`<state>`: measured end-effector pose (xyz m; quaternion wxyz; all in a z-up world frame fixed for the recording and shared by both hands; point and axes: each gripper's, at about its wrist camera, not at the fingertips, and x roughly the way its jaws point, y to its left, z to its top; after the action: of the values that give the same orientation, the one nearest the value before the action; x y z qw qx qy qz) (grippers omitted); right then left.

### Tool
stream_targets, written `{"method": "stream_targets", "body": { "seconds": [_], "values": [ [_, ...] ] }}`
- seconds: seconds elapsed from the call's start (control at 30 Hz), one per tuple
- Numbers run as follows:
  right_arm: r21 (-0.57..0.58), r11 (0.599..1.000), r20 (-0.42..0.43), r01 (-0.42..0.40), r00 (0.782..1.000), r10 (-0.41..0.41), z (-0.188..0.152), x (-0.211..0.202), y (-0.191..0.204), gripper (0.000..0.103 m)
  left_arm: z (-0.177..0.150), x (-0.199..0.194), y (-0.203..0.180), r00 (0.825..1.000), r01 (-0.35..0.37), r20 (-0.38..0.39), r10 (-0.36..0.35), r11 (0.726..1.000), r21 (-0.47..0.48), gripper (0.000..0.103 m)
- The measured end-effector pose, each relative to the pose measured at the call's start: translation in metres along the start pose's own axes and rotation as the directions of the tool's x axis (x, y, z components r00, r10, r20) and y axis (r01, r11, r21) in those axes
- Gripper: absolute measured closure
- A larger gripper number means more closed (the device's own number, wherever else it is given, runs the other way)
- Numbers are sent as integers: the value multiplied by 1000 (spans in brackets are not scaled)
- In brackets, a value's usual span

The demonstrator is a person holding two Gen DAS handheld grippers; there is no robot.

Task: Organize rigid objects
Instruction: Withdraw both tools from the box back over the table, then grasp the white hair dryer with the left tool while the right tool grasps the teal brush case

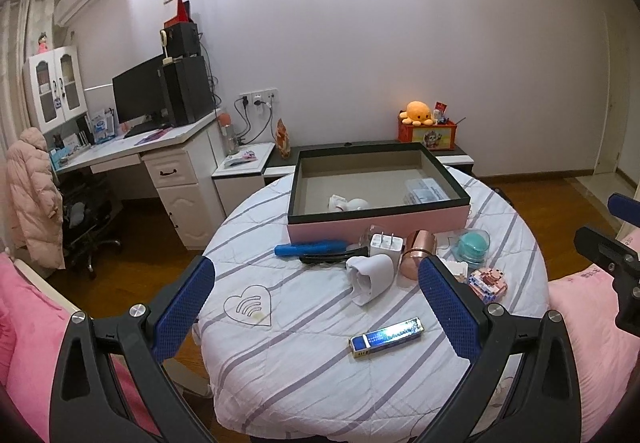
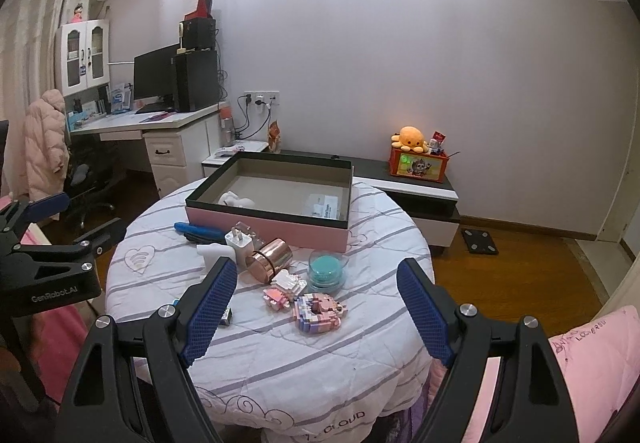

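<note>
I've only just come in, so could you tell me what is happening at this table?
A person holds a gripper in each hand over a round table, tidying small items into the pink box. Both the left gripper and right gripper are open and hold nothing. The box already contains a white item and a clear packet. The rose-gold cup, charger plug, teal jar and block toys lie outside.

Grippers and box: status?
Left gripper open, empty; right gripper open, empty. Pink box open, few items inside. Loose items on table unsorted. Nothing blocking.
</note>
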<state>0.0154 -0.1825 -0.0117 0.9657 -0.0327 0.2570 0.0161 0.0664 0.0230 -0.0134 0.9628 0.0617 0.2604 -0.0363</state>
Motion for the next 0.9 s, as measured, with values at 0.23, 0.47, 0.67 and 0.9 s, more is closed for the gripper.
{"method": "stream_targets", "body": {
  "seconds": [0.23,0.47,0.67,0.9],
  "values": [
    [37,999,-57,-28,998,30,8,32,-4,19,2,33,0,997,-2,-77,3,1000,8,0],
    [69,998,-187,-16,982,28,7,91,-14,19,-3,83,-7,979,26,-203,-21,999,22,0],
    [100,995,-303,-13,952,43,-2,142,-23,19,-10,130,-16,949,63,-310,-53,998,22,0],
    [115,993,-418,-8,907,55,-14,201,-28,19,-20,174,-27,907,114,-409,-98,993,15,0]
  ]
}}
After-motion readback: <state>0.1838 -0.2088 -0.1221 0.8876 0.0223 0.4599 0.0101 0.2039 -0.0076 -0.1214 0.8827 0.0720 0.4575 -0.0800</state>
